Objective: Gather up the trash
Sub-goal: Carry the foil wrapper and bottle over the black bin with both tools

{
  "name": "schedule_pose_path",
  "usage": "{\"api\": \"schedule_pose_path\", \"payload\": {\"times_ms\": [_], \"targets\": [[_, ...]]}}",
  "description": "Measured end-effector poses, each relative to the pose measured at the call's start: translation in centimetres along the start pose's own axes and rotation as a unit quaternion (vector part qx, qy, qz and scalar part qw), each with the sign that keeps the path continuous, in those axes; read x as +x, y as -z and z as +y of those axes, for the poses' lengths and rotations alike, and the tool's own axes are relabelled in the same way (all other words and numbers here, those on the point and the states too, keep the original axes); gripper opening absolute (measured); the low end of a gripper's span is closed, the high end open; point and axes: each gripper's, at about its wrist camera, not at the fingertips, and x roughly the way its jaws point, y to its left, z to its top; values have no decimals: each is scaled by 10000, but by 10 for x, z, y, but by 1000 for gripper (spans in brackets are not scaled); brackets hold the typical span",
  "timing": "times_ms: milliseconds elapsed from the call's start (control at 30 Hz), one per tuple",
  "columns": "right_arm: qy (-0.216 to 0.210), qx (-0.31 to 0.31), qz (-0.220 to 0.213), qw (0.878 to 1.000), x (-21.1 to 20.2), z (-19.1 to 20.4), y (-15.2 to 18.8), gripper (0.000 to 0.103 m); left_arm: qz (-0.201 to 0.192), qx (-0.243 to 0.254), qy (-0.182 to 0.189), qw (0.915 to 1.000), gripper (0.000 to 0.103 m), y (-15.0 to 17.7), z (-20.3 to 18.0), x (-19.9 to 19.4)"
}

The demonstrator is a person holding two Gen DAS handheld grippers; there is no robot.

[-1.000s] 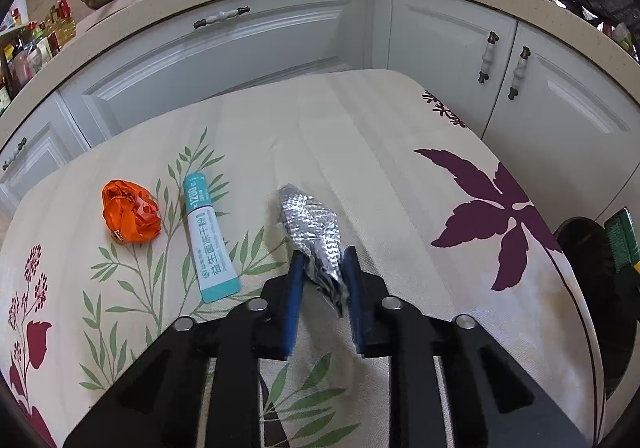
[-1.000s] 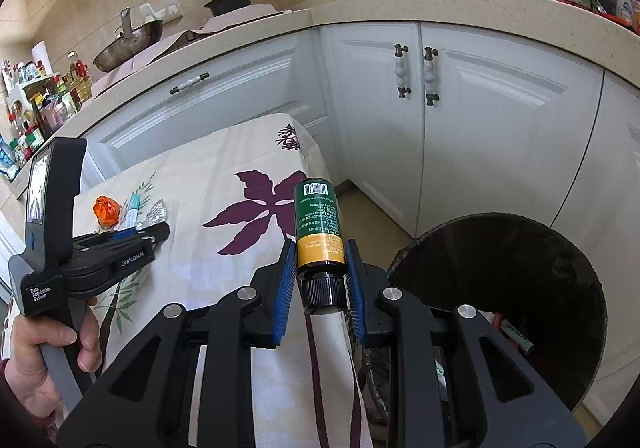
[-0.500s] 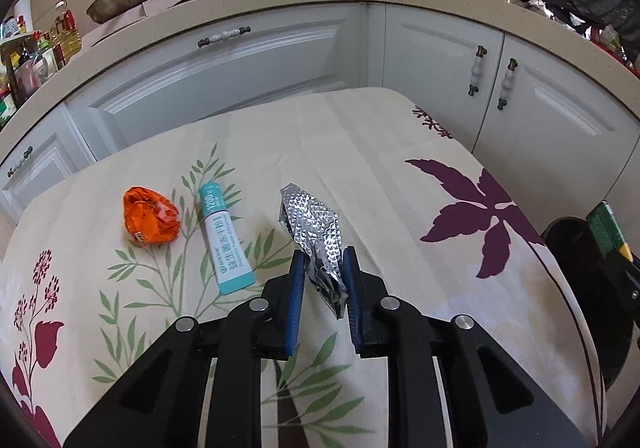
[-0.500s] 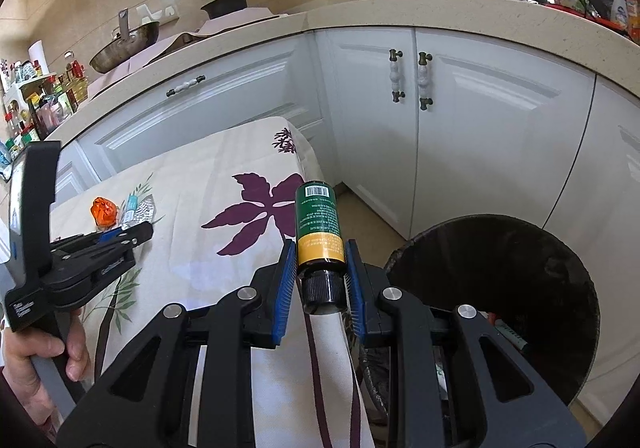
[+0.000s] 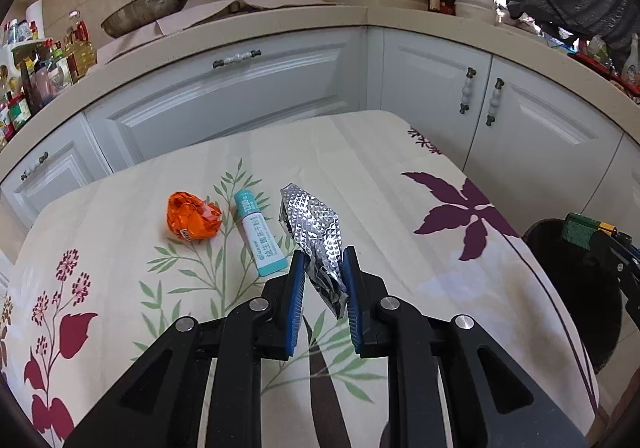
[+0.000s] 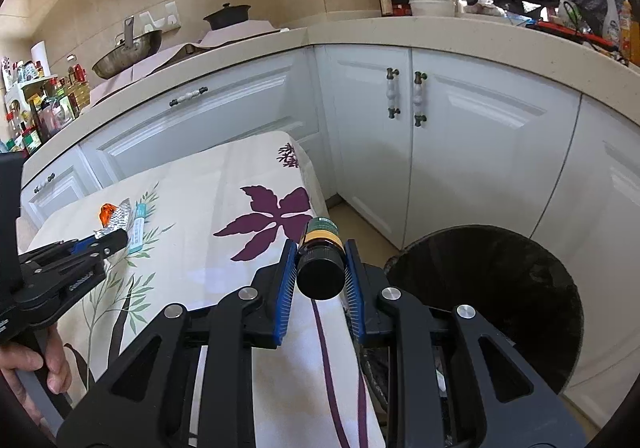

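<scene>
- Looking at it from the side of the kitchen, this is the carry-to-the-bin step: both grippers are loaded and nothing is dropped yet.
- right gripper [image 6: 318, 268] has its blue pads closed snug on a small dark bottle [image 6: 320, 262] with a black cap and a green and yellow label. Cap end points back at the camera. It hangs over the table's edge, just beside the black trash bin [image 6: 492, 288] on the floor, not over the opening yet as far as I can tell.
- left gripper [image 5: 322, 280] is pinched nearly shut on the lower end of a crumpled silver foil wrapper [image 5: 314, 224]. The rest of the wrapper sticks out forward, and it looks lifted off the floral tablecloth [image 5: 380, 176], though I can't swear the far tip isn't touching.
- Next move, I'd guess: swing the bottle right until it's above the bin's mouth, then open the fingers. The bottle is rigid so it should fall clean. The foil is light and could cling to a pad, so that one probably wants a wide release right over the bin.
- Left on the cloth: a scrunched orange wrapper [image 5: 192, 217] and a teal and white tube [image 5: 260, 235], lying just beside each other. So the job is maybe halfway.
</scene>
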Motion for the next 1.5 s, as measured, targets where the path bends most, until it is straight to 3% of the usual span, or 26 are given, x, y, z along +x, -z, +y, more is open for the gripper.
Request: {"api": "schedule_pose_path", "payload": {"times_ms": [333, 967, 1500], "targets": [[366, 154, -144, 9991, -35, -26, 7, 23, -239, 186, 248, 9992, 20, 4, -20, -32], [1463, 669, -294, 9865, -83, -109, 32, 23, -457, 1051, 1147, 9868, 20, 13, -136, -62], [1654, 919, -367, 9812, -82, -137, 37, 23, -552, 1428, 1386, 9784, 20, 8, -192, -51]]}}
